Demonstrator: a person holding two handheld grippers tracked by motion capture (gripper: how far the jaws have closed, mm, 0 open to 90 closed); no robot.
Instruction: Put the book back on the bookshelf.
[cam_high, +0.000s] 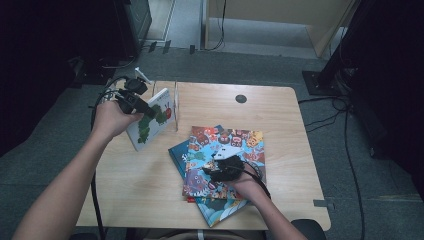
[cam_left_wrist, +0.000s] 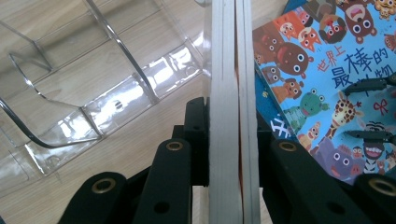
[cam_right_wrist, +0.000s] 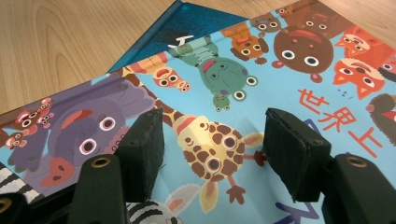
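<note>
Job: putting picture books into the clear rack (cam_high: 172, 102) at the back left of the table (cam_high: 280, 105), as far as I can judge.
Left gripper (cam_high: 142, 107): its jaws are squeezed tight on the caterpillar book (cam_high: 152, 120), one jaw on each side of it.
Where that book is: tilted up on its edge, right in front of the clear rack, touching it or almost. I cannot tell if it is inside a slot yet.
Right gripper (cam_high: 222, 167): its jaws are spread apart with nothing between them. It rests low over the animal book (cam_high: 225, 150).
Pile: the animal book lies flat on top, a blue book (cam_high: 215, 210) lies under it, and a thin red edge peeks out at the bottom.
Done: one book is picked up and brought to the rack.
Left to do: slide that book into a slot and let go, then move the books in the pile too.
High view tells: the whole table, both arms, the caterpillar on the cover, and how far the pile is from the rack.
Left gripper view tells: the caterpillar book (cam_left_wrist: 231, 116) seen edge on, pinched between the black jaws, and the clear rack (cam_left_wrist: 93, 98) with its bent dividers just beside it.
Right gripper view tells: the animal book (cam_right_wrist: 233, 121) very close up, with a giraffe between the open jaws, and a blue book (cam_right_wrist: 187, 23) corner sticking out behind.
</note>
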